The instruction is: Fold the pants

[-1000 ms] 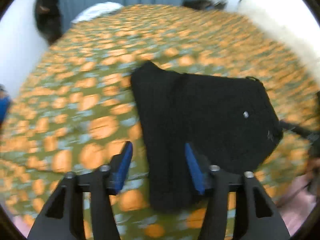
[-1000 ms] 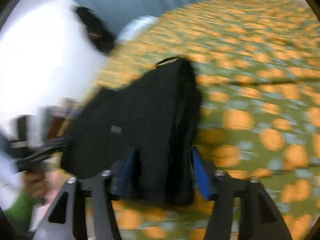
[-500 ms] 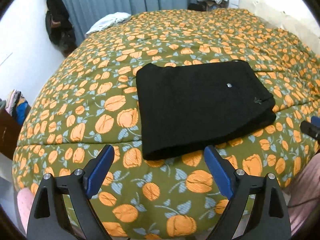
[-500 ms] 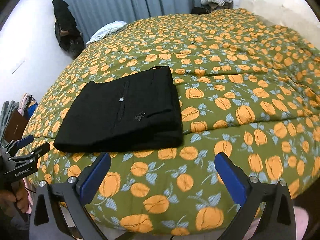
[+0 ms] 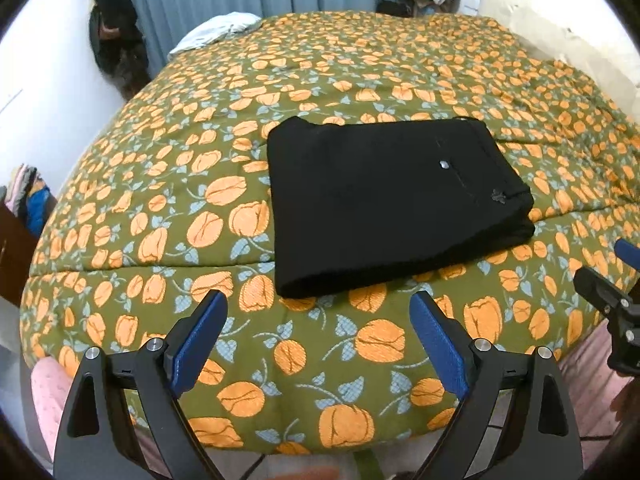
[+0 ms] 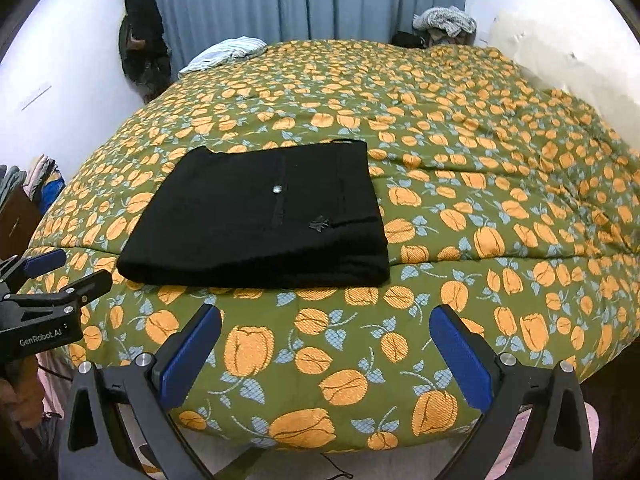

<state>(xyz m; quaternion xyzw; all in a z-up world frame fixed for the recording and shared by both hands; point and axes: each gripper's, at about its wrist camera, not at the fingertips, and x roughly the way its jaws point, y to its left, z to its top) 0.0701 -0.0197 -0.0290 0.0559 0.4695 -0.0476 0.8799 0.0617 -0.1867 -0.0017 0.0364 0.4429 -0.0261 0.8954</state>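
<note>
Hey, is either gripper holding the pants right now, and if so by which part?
Nothing is held. The left gripper and right gripper have just opened and are both empty, short of the folded pants, which lie free on the bed.

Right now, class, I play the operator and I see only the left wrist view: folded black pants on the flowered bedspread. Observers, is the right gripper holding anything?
Observer: No. The right gripper has just been opening its jaws. They stand wide with nothing between them, short of the folded black pants.
Operator: What shows between its fingers?
Observer: Only the flowered bedspread, in front of the pants' near fold.
Operator: How does my left gripper look from there?
Observer: The left gripper, whose jaws have also just been opening with nothing between them, bears white GenRobot.AI lettering on its side.
</note>
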